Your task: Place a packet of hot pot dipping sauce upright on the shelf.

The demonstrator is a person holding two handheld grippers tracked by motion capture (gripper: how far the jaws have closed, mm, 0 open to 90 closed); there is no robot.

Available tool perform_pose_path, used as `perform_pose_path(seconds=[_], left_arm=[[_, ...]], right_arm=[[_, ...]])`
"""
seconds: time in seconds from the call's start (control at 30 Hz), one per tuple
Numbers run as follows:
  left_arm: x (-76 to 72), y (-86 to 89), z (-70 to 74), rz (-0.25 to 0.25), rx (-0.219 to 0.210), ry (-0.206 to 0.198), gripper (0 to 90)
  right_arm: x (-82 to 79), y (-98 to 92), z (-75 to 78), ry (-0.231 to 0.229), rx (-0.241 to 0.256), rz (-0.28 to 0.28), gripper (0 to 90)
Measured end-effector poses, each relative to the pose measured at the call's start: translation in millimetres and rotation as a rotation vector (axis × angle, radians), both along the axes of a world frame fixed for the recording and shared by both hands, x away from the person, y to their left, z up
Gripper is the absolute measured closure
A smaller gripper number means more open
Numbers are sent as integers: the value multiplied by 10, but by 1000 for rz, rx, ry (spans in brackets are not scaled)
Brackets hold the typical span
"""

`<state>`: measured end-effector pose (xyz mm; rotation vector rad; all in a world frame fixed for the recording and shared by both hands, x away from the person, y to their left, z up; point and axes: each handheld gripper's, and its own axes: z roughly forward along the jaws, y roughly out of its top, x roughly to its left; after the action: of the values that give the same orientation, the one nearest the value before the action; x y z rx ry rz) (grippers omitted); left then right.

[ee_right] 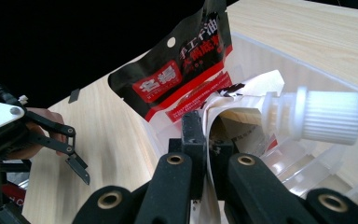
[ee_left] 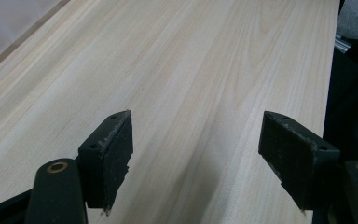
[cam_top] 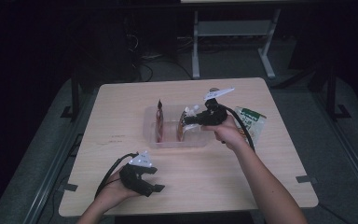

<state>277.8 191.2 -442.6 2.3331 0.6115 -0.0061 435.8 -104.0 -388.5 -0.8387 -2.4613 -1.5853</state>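
A clear plastic bin [cam_top: 168, 142] stands mid-table. A black and red snack pouch [cam_top: 159, 117] stands upright at the bin's left end, and its printed face [ee_right: 182, 70] leans above the bin wall. My right gripper [cam_top: 189, 122] reaches over the bin's right half, shut on the top edge of a white spouted pouch [ee_right: 242, 100]. The pouch's ribbed white cap [ee_right: 328, 114] points right. My left gripper [cam_top: 152, 188] rests low over bare wood near the table's front left. In its own view the left gripper [ee_left: 196, 149] stands open with nothing between the jaws.
A green packet [cam_top: 253, 122] lies on the table just right of the bin, behind my right hand. The wooden table [cam_top: 121, 107] ends close to my left hand at the front. Dark floor, cables and a desk frame [cam_top: 233, 32] lie beyond.
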Motion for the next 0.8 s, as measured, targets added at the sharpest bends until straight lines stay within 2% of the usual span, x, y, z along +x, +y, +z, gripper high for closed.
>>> perform_pose_path(seconds=[0.37, 0.63, 0.7, 0.8], left_arm=[[0, 5, -1, -2, 3, 1, 258], [-3, -1, -10, -4, 5, 5, 258], [-4, -2, -9, -4, 4, 5, 258], [-5, -3, -10, -4, 3, 6, 258]], right_arm=[[-10, 81, -58, -3, -54, -14, 890], [-6, 88, -68, -3, -50, -20, 877], [-9, 89, -63, -1, -49, -23, 847], [-19, 90, -40, -11, -46, -22, 752]])
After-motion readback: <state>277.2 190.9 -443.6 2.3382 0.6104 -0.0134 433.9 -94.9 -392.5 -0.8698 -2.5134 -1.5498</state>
